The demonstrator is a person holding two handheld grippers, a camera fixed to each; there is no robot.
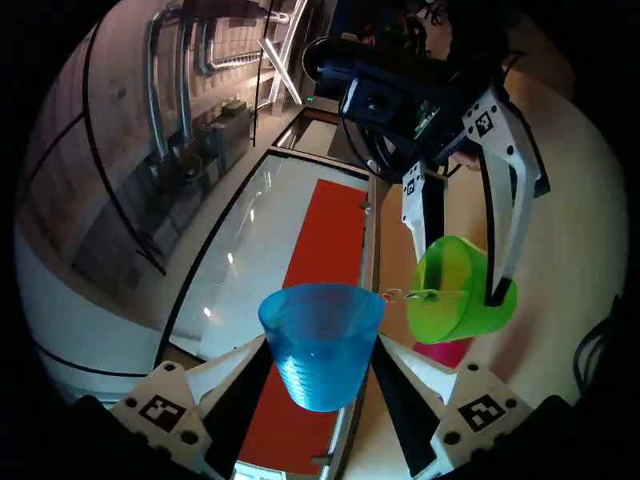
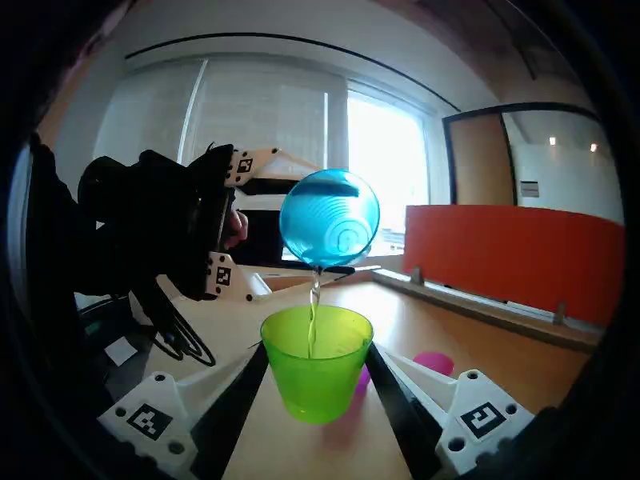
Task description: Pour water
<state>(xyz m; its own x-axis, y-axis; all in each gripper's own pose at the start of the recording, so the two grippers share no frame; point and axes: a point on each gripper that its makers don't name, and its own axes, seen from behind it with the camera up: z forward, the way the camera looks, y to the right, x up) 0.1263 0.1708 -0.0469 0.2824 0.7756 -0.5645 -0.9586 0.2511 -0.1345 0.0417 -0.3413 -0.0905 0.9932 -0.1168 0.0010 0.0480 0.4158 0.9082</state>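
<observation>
- Blue translucent plastic marked the pouring vessel: the blue cup point(image 2: 330, 218) was tipped well over, its base turned toward the right gripper view and its lip directly above the green cup point(image 2: 318, 364).
- I had the left gripper point(image 1: 320, 346) clenched on the blue cup, one finger pressing each side of its wall.
- The right gripper point(image 2: 318, 352) was likewise clamped on the green cup, gripping its flanks just below the rim.
- I judged the step in hand to be the pour itself. A thin stream of water point(image 2: 314, 308) ran from the blue lip into the open green mouth, landing near its middle.
- Contents: the green cup was taking in water, though I could not read its level through the tinted wall. How much remained in the blue cup I could not tell either.
- Position: the green cup stood upright over the wooden table point(image 2: 480, 336). Whether its base touched the top, I could not tell.
- A small pink cup point(image 2: 434, 362) sat on the table just behind and to one side, apart from the pour.
- Next move, in my judgement: hold the lip centred over the green mouth, deepen the tilt as the stream thins, then right the blue cup without dribbling down the green rim.
</observation>
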